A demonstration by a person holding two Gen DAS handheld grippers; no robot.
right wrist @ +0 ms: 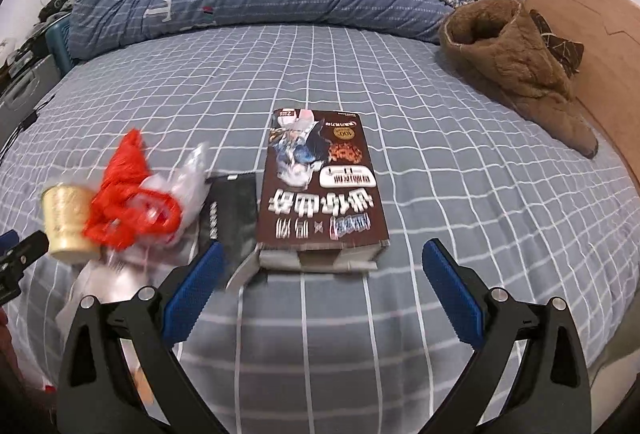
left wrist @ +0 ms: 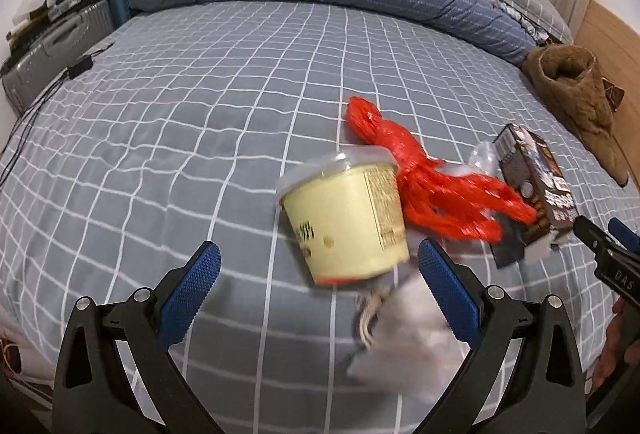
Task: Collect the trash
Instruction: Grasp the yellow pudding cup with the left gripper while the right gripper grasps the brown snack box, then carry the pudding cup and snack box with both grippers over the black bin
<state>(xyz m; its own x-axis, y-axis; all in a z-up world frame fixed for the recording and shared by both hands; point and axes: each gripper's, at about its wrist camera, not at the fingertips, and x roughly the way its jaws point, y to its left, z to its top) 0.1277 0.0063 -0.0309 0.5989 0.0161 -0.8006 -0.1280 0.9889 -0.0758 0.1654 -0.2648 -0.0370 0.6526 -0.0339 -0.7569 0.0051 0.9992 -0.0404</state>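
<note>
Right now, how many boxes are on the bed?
2. The brown box lies mid-bed ahead of the right gripper. The smaller black box lies against its left side, beside the red bag. More could sit hidden under the bags.

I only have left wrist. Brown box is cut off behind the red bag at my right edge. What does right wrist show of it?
Observer: The brown box lies flat on the bed, printed face up, its torn end flap facing the right gripper, which is open and empty.
Operator: Anything beside it I can't make out?
Observer: A flat black packet lies against its left side, next to the red bag.
Operator: The brown heap at far right, is it trash?
Observer: It looks like a folded fleece garment with a patterned lining showing, apart from the trash pile.
Operator: Left gripper visible there?
Observer: Only a dark fingertip at the left edge, close by the yellow cup.
</note>
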